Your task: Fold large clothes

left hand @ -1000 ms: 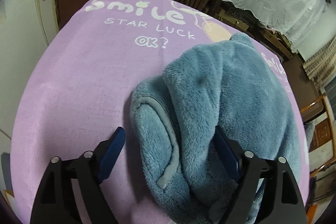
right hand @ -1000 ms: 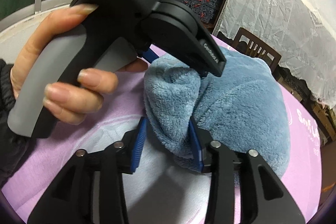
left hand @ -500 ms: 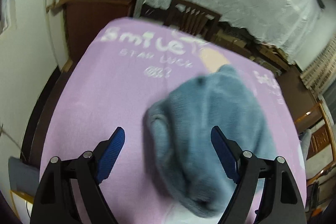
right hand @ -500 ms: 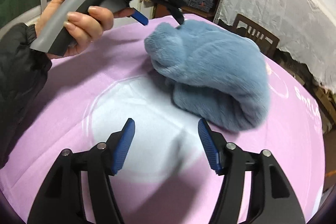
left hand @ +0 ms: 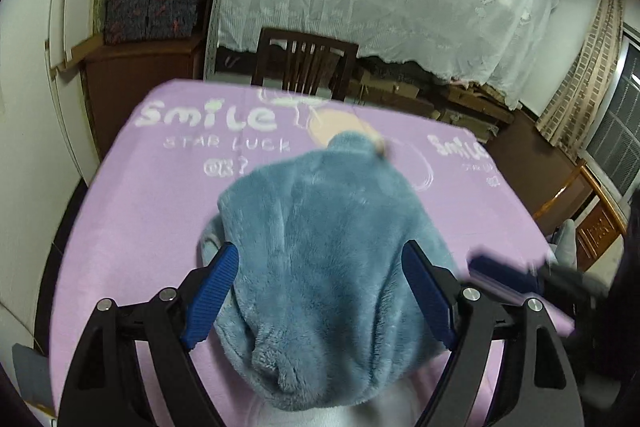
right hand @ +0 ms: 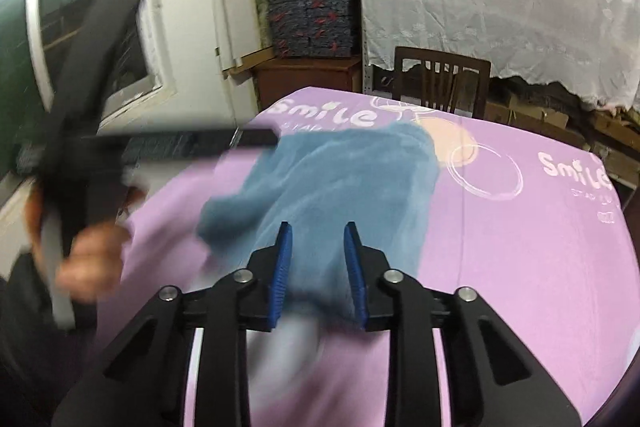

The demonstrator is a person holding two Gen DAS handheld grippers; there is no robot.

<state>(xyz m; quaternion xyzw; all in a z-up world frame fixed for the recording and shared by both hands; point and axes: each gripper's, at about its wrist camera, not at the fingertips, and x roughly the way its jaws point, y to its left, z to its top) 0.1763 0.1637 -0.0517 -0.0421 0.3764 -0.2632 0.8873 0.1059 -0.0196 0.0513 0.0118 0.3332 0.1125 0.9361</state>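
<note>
Judging from how things lie, the folding appears finished: a fluffy blue-grey fleece garment [left hand: 324,259] is bundled compactly at the middle of a lilac printed tablecloth [left hand: 132,219], a rolled hem showing at 6 o'clock. The left gripper [left hand: 320,295] is held wide open above it, nothing gripped. The right gripper [right hand: 316,275] is closing its jaws with nothing visibly pinched, the blurred garment lying beyond. Next, only inspection or a tidying press seems called for.
</note>
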